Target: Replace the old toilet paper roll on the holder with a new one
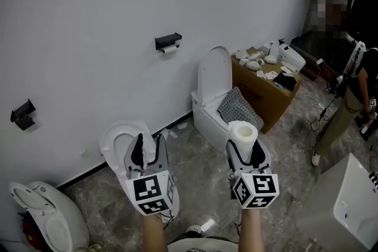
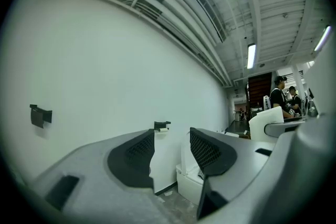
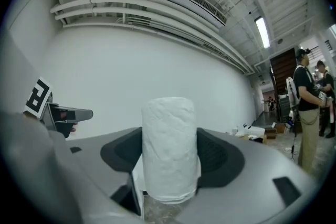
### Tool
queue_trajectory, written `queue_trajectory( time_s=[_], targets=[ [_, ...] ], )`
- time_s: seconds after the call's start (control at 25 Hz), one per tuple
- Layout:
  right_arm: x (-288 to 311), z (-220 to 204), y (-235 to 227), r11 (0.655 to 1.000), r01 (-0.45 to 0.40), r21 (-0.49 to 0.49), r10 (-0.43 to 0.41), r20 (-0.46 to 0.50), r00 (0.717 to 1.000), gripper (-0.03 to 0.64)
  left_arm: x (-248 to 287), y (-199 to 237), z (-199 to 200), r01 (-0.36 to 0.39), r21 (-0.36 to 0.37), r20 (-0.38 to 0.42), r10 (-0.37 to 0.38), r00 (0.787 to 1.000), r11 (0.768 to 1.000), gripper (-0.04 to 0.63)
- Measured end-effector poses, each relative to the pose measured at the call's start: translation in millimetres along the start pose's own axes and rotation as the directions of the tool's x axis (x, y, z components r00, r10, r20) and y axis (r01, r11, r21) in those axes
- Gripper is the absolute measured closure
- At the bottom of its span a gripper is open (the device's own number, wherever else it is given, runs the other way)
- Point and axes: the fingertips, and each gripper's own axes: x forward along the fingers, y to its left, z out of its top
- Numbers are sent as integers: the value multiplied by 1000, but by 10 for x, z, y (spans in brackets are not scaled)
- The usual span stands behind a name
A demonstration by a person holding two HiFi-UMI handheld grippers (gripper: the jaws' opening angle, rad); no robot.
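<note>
A black paper holder (image 1: 168, 40) is fixed to the white wall, with the thin old roll (image 1: 170, 50) hanging under it. In the left gripper view the holder (image 2: 161, 125) shows small, far ahead between the jaws. My left gripper (image 1: 149, 147) (image 2: 172, 144) is open and holds nothing. My right gripper (image 1: 244, 149) (image 3: 169, 139) is shut on the full white new roll (image 1: 243, 133) (image 3: 169, 149), which stands upright between the pads. Both grippers point level toward the wall and are well short of the holder.
A white toilet (image 1: 214, 77) with its lid raised stands below the holder. Two more toilets (image 1: 118, 144) (image 1: 35, 209) sit to the left. A cluttered cardboard box (image 1: 266, 94) stands to the right, a second black holder (image 1: 22, 114) hangs far left, and a person (image 1: 348, 97) stands at the right.
</note>
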Motion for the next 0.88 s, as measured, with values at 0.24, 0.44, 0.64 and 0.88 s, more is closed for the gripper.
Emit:
queue_trajectory(
  time_s=[0.24, 0.44, 0.64, 0.88],
  targets=[
    [123, -63, 26, 1000, 13, 8, -13, -12, 1000, 316, 170, 36, -48, 21, 20, -16, -21, 1000, 1000, 399],
    [266, -129, -18, 1000, 18, 11, -18, -28, 999, 316, 289, 59, -106, 20, 28, -28, -19, 999, 999, 397],
    [501, -190, -67, 1000, 4, 18, -3, -40, 999, 316, 460, 103, -177, 4, 35, -42, -3, 999, 999, 397],
    [969, -222, -183, 999, -36, 20, 37, -44, 998, 316, 852, 152, -219, -38, 41, -50, 40, 998, 998, 397]
  ],
)
